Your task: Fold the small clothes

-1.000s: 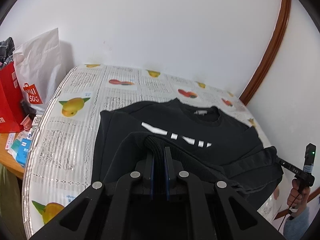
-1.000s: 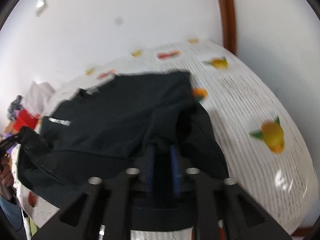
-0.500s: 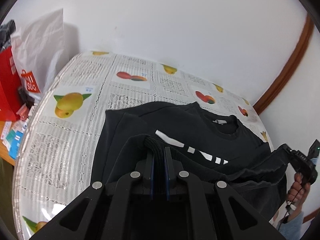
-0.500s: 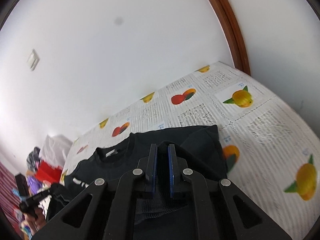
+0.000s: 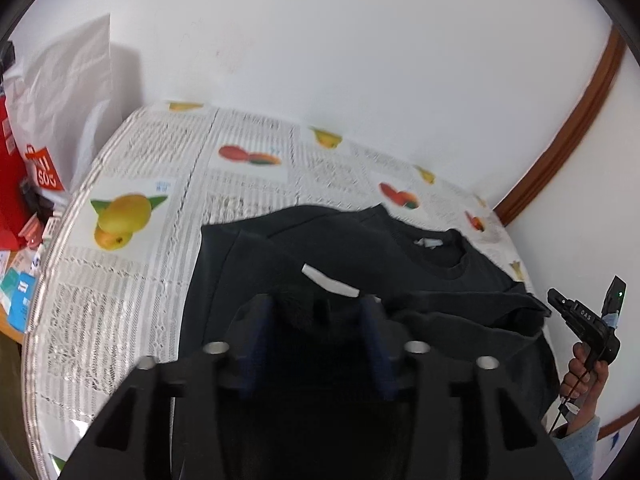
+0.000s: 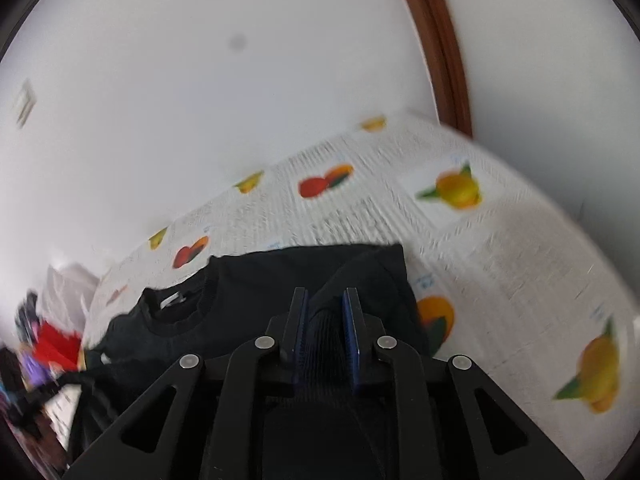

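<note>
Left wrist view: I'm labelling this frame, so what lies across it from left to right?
Red bag → white paper bag → mango print on the tablecloth → black sweatshirt → right gripper → brown wall trim.

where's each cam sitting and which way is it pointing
Left wrist: sits on the left gripper, looking down along its parted fingers across the black sweatshirt on the fruit-print tablecloth; the person's right hand shows at right.
Right wrist: sits on the right gripper, looking down at the sweatshirt's ribbed cuff between its fingers.
Both share the sweatshirt's neckline, tablecloth and white wall.
</note>
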Demonstrator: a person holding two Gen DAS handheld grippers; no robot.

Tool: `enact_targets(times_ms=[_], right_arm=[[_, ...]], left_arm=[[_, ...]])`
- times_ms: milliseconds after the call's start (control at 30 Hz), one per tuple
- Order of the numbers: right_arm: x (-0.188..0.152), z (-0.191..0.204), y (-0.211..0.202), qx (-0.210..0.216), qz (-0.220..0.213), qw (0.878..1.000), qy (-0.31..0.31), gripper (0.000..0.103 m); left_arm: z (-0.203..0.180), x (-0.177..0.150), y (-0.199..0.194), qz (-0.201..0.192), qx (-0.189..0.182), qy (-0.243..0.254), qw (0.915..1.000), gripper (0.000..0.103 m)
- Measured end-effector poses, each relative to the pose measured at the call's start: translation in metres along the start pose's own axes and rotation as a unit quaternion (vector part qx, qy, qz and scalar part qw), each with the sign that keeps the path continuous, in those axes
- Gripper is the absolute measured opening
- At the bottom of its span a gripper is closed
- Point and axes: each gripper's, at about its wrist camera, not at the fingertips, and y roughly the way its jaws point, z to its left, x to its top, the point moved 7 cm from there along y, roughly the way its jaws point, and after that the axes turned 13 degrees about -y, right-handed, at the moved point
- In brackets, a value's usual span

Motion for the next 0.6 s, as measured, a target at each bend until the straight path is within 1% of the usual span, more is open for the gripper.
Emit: enact_targets(times_ms=[67,167,267,333,367,400,467,533,600], right_arm=[[0.001,0.009,-0.015,0.006,-0.005,1.000,-0.024,0.020],[-0.005,0.019,-0.029,0.019,-0.004,0.999,-0.046,0.021],[-0.018,0.031,-0.025,0.035,0.017,0.996,-0.074,0.022],[-0.025,0.037,-0.017,0.025,0.028,0.995,-0.096,0.025],[-0.028,0.038,-0.011,0.014,0.033,0.993,-0.109,0.030],[-0.028,0.038,-0.008,0.012,0.036,0.993,-0.114,0.040],[-0.026,0.037,0.002,0.009,0.042,0.992,-0.121,0.051],[-0.021,0.033,0.017,-0.008,0.052,0.990,-0.129,0.051],[-0.017,0.030,0.030,-0.016,0.064,0.989,-0.136,0.053]], left_arm=[[-0.001,-0.001,-0.006,-0.005,-0.004,0.006,1.0000,0.051],[0.002,-0.007,-0.008,-0.003,0.007,0.013,0.9999,0.051],[0.007,-0.014,-0.003,-0.005,0.036,0.034,0.9987,0.051],[0.008,-0.015,0.002,-0.005,0.049,0.047,0.9976,0.051],[0.008,-0.014,0.006,-0.003,0.055,0.053,0.9971,0.051],[0.008,-0.012,0.009,-0.003,0.061,0.057,0.9965,0.051],[0.006,-0.005,0.016,-0.008,0.075,0.071,0.9947,0.051],[0.003,0.001,0.026,-0.008,0.085,0.085,0.9927,0.051],[0.001,0.007,0.036,-0.005,0.095,0.096,0.9908,0.051]])
